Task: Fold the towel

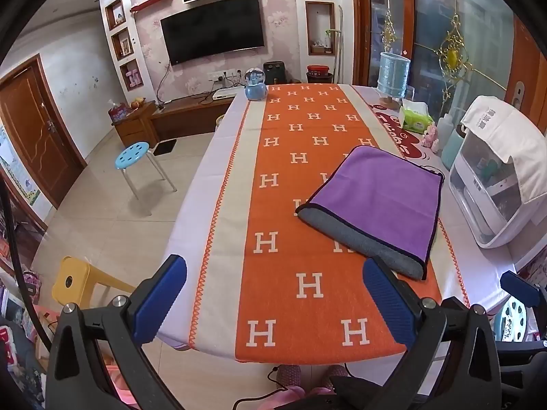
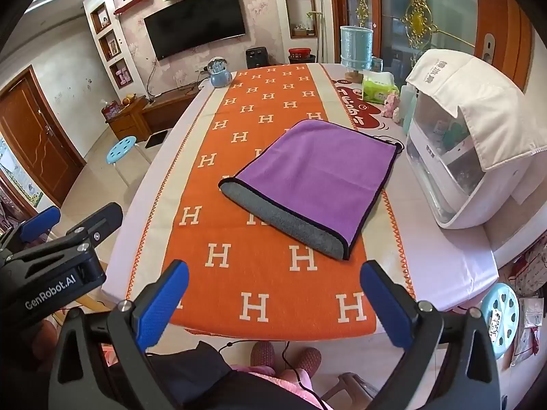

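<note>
A purple towel (image 1: 376,201) with a grey underside and dark trim lies folded flat on the orange H-patterned table runner (image 1: 290,273), right of centre. It also shows in the right wrist view (image 2: 314,174). My left gripper (image 1: 273,300) is open and empty, held above the table's near edge, short of the towel's grey fold. My right gripper (image 2: 273,300) is open and empty, also back over the near edge. The left gripper shows at the left of the right wrist view (image 2: 68,225).
A white appliance with a cloth cover (image 2: 471,136) stands on the table's right side. A tissue pack (image 2: 377,90), a blue cylinder container (image 2: 355,49) and a blue globe ornament (image 2: 218,73) sit at the far end. Stools (image 1: 140,157) stand on the floor at left.
</note>
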